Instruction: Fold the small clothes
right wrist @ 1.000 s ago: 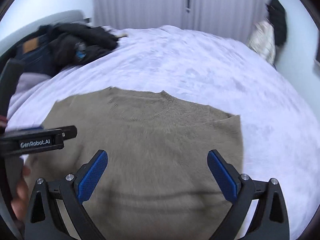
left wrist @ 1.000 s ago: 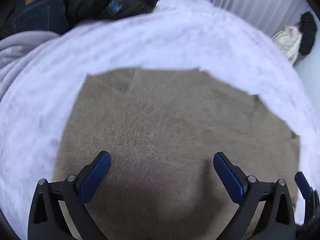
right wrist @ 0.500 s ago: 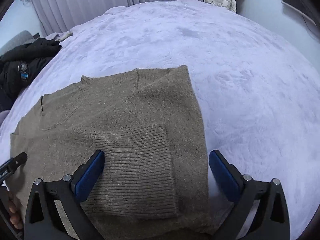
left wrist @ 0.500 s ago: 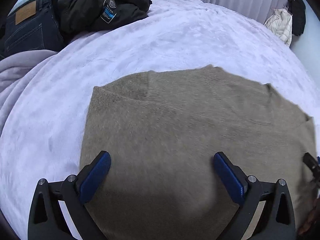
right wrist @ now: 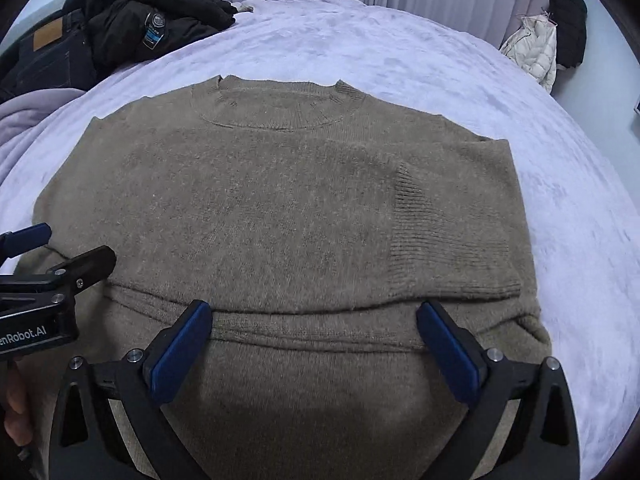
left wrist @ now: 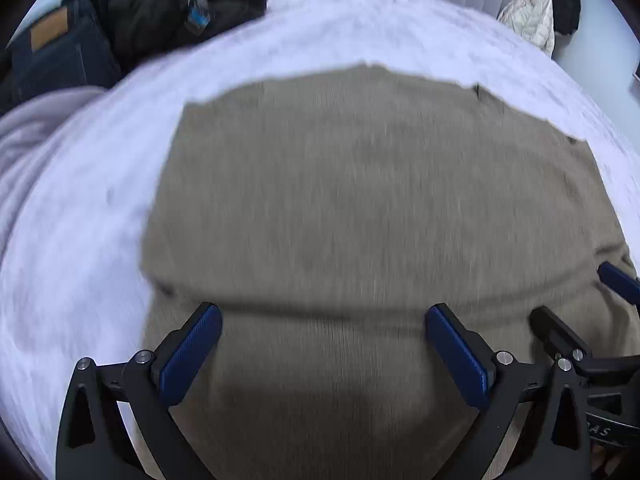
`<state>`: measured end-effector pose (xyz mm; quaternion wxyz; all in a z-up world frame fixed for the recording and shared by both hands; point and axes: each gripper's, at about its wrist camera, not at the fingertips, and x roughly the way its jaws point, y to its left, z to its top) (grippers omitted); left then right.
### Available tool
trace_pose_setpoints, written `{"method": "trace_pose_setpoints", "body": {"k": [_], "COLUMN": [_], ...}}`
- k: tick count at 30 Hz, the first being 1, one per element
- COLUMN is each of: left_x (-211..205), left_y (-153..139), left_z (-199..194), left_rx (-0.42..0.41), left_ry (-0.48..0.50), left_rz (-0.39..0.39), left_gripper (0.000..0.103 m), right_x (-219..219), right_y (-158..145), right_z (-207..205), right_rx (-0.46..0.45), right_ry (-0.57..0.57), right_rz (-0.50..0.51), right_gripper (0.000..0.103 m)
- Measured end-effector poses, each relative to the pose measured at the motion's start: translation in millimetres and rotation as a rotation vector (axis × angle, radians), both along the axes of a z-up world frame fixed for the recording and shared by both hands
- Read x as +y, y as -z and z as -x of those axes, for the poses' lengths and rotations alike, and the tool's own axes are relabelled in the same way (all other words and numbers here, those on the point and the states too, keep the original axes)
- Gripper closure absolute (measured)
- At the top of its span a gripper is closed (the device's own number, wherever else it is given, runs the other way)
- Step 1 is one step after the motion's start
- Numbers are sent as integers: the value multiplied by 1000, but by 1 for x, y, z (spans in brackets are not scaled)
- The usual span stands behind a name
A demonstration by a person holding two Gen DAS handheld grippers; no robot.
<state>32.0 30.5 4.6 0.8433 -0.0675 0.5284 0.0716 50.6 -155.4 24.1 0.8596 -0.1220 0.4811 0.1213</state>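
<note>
An olive-brown knit sweater (right wrist: 280,200) lies flat on the bed with its neckline (right wrist: 276,96) at the far side. Both sleeves are folded in over the body; one ribbed cuff (right wrist: 448,240) lies at the right. The same sweater (left wrist: 360,200) fills the blurred left wrist view. My right gripper (right wrist: 314,344) hovers open over the sweater's near part, nothing between its blue pads. My left gripper (left wrist: 324,348) is open too, above the near left part. In the right wrist view the left gripper's fingers (right wrist: 80,264) show at the left edge.
The lilac fleece bed cover (right wrist: 400,52) surrounds the sweater. A black jacket (right wrist: 152,20) and dark jeans (right wrist: 48,52) are piled at the far left, beside a grey blanket (right wrist: 28,112). A white and a black coat (right wrist: 536,48) hang by the curtain at the right.
Both grippers have swung back over the sweater's near part. The right view turned from the right sleeve toward the neckline; the two tools now sit side by side, still open.
</note>
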Motion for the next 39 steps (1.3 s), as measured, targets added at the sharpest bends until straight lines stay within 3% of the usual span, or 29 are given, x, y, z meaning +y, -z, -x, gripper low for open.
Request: {"method": "trace_pose_setpoints", "body": {"k": [2, 7, 28, 36, 39], "left_x": [-2, -10, -16, -26, -23], "left_y": [5, 3, 2, 1, 0], "left_z": [17, 55, 130, 180, 194], "left_rx": [-19, -60, -119, -176, -180], "left_ry": [7, 30, 66, 129, 168], "left_rz": [-9, -45, -83, -137, -119], "left_gripper": [0, 0, 0, 0, 0], "right_x": [0, -11, -40, -66, -75], "right_y": [2, 3, -1, -2, -2], "right_z": [11, 41, 122, 177, 196], "right_rx": [-2, 0, -55, -101, -115], "right_ry": [-14, -14, -38, -77, -107], "right_rz": [44, 14, -5, -51, -58], "right_gripper": [0, 1, 1, 1, 1]}}
